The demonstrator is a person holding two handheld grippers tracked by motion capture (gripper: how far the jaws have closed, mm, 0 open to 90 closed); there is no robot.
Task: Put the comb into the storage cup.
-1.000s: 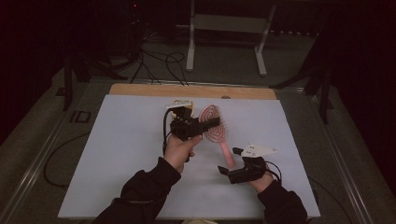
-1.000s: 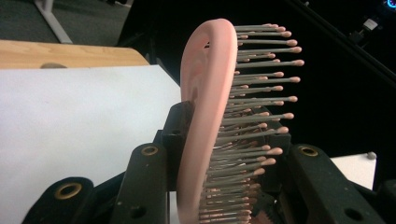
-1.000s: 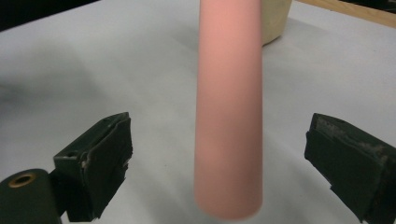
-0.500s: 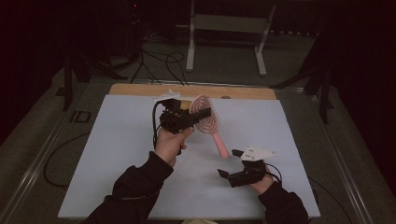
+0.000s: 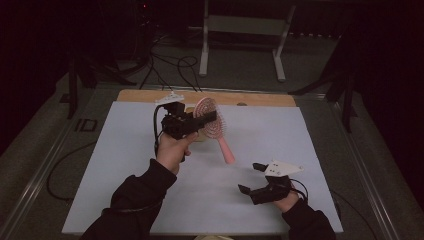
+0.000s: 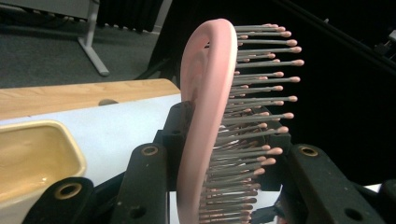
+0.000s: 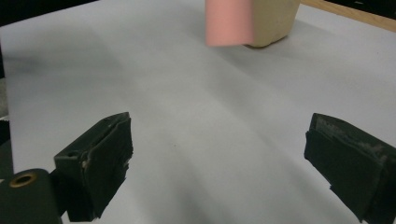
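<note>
One pink hairbrush (image 5: 212, 122), clamped by its round head in the left gripper (image 5: 207, 120) and lifted above the white table cover (image 5: 125, 165), handle slanting down toward the right gripper (image 5: 252, 177). Jaws pressed on both faces of the head, back on one side, bristles on the other. One cream dish (image 6: 32, 158) on the cover just behind the brush. Two grippers in all: right one low near the front edge, jaws spread wide, nothing between them.

Pink hairbrush (image 5: 214, 125), raised, handle down
</note>
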